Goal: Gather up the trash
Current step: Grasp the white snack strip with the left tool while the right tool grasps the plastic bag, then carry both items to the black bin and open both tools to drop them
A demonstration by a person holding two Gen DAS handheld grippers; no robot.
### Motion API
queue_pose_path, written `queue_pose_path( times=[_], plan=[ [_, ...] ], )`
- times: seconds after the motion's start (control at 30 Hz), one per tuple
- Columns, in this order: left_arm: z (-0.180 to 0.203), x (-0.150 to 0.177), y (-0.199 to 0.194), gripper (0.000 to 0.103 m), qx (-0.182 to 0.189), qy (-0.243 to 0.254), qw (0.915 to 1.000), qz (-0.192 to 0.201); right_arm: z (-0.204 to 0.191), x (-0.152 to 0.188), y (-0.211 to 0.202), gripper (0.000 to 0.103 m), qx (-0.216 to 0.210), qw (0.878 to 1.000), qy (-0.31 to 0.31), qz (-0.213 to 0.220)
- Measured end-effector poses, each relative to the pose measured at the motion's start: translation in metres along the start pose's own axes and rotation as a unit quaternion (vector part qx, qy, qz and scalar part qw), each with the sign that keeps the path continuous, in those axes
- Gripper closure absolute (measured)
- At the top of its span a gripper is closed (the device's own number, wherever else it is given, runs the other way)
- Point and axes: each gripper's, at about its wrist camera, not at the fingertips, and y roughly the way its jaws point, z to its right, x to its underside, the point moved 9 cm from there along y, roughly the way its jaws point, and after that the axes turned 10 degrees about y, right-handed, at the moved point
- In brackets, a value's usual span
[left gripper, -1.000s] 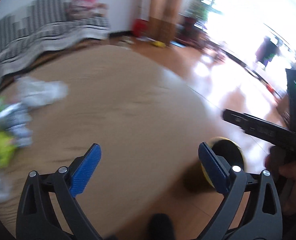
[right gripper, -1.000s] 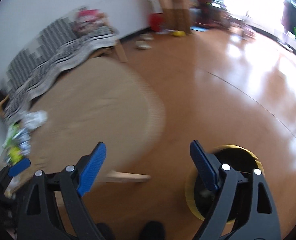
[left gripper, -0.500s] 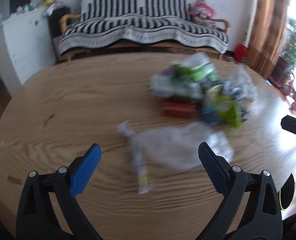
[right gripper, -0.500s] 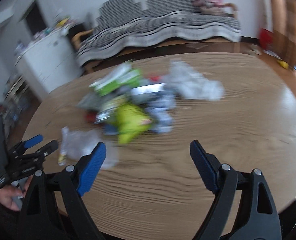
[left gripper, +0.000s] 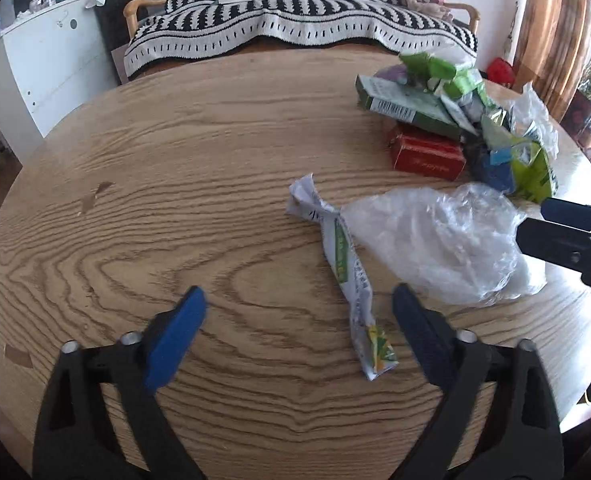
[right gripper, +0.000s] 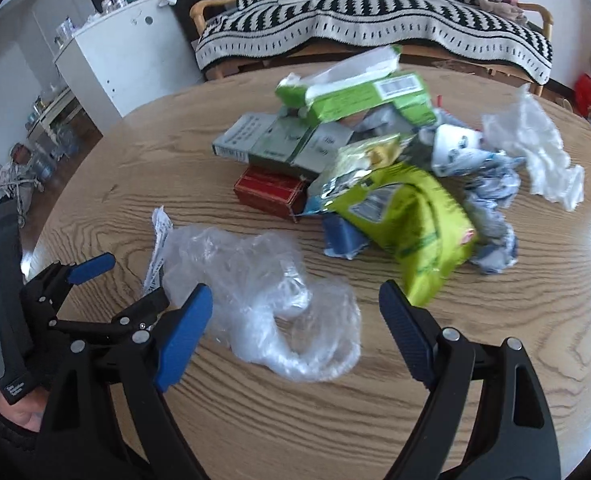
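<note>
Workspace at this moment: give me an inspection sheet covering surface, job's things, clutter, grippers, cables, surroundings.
Surface: round wooden table, a small dark mark on the left part.
Job's things: clear plastic bag and twisted white wrapper lying nearest; behind them a pile with a lime snack bag, green boxes, red box and crumpled white plastic.
Clutter: nothing seen apart from the trash.
Grippers: left gripper jaws closing, nothing pressed between them, the wrapper's end just inside the right finger; right gripper open above the clear bag, not touching it.
Cables: nothing seen.
Surroundings: sofa with striped throw, white cabinet, wooden floor.
</note>
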Motion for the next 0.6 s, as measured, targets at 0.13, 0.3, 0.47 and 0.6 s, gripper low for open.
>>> queue_pose_path(
  times=[0.13, 0.3, 0.47, 0.6],
  plan=[
    [-0.002, -0.004, -0.002, 0.045, -0.001, 0.003, 1.0, 0.009, 0.0, 0.004, 0.019, 0.04, 0.014, 1.0, -0.022, -0.016],
    [0.003, -0.007, -0.006, 0.091, -0.001, 0.017, 0.9998, 0.01, -0.009, 0.006, 0.018, 0.083, 0.003, 0.999, -0.036, -0.013],
    [0.006, -0.007, -0.009, 0.096, 0.009, 0.014, 0.9998, 0.012, -0.009, 0.001, -0.001, 0.085, 0.001, 0.999, -0.04, 0.013],
    [0.003, -0.011, -0.015, 0.096, 0.005, 0.004, 0.9998, 0.02, -0.002, -0.006, -0.024, 0.085, -0.011, 0.999, -0.027, 0.035]
  ],
)
